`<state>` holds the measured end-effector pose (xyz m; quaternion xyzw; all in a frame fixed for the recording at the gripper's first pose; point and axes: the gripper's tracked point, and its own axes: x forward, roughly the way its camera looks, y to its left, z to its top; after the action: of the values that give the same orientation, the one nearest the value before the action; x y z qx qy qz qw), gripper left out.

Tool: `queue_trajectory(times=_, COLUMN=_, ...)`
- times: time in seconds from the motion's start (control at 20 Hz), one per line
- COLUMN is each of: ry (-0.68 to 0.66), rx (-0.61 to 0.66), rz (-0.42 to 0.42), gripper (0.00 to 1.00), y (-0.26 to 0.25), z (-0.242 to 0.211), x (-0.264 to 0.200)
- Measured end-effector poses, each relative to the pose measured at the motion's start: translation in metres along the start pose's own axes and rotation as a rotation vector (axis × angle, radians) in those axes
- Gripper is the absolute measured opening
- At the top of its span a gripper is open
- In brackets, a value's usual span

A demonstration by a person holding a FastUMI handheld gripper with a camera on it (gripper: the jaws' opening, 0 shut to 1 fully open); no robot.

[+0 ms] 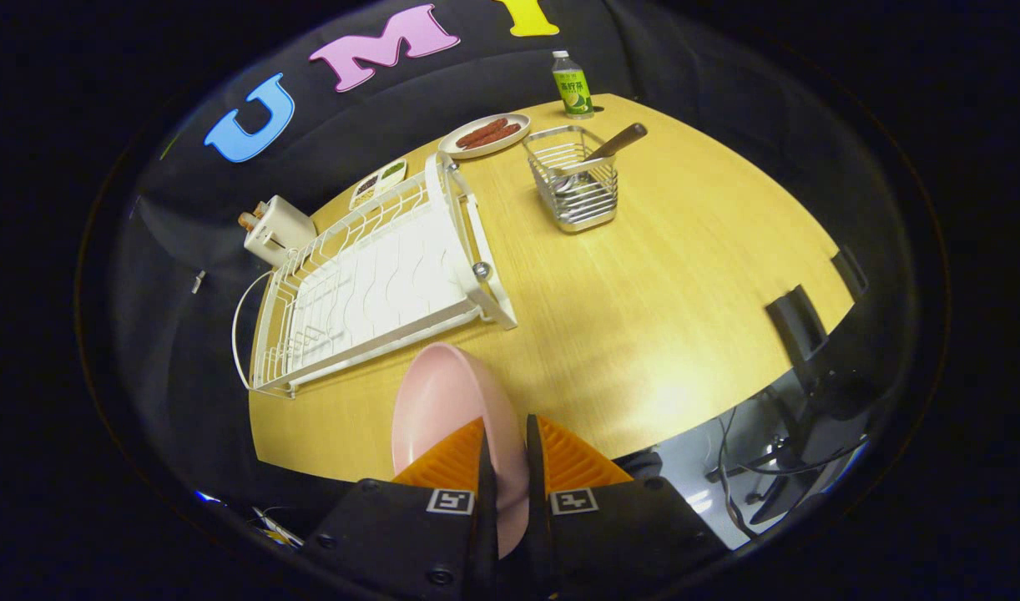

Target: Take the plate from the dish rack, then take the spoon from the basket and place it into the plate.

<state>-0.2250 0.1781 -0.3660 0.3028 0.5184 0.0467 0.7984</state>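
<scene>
My gripper (508,442) is shut on the pink plate (447,405), whose rim is pinched between the two orange fingers (456,459). The plate is held on edge above the near part of the wooden table (660,284). The white dish rack (368,284) lies beyond the fingers to the left, with no dishes in it. Farther off, to the right of the rack, stands the wire basket (575,188) with the spoon (606,150) leaning in it, its brown handle sticking up and to the right.
A white plate of sausages (485,135) and a green bottle (572,83) stand at the table's far edge. A small divided dish (378,182) and a white box (275,229) sit behind the rack. A dark chair (810,334) and cables are off the table's right edge.
</scene>
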Motion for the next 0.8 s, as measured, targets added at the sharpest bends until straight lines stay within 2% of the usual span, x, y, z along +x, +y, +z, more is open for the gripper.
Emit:
queue_trajectory(times=0.15, ry=0.027, rx=0.046, rz=0.037, gripper=0.18, y=0.009, z=-0.006, x=0.019)
queue_trajectory(times=0.25, ry=0.02, rx=0.065, rz=0.032, gripper=0.18, y=0.01, z=-0.006, x=0.029)
queue_trajectory(times=0.35, ry=0.022, rx=0.056, rz=-0.008, gripper=0.2, y=0.004, z=-0.007, x=0.035)
queue_trajectory(times=0.5, ry=0.025, rx=-0.026, rz=-0.125, gripper=0.3, y=-0.019, z=-0.007, x=0.042)
queue_trajectory(times=0.6, ry=0.006, rx=-0.056, rz=-0.135, gripper=0.29, y=-0.021, z=-0.001, x=0.044)
queue_trajectory(times=0.65, ry=-0.002, rx=-0.054, rz=-0.128, gripper=0.32, y=-0.016, z=0.001, x=0.043)
queue_trajectory(times=0.8, ry=-0.031, rx=-0.102, rz=-0.13, gripper=0.61, y=-0.014, z=0.013, x=0.037)
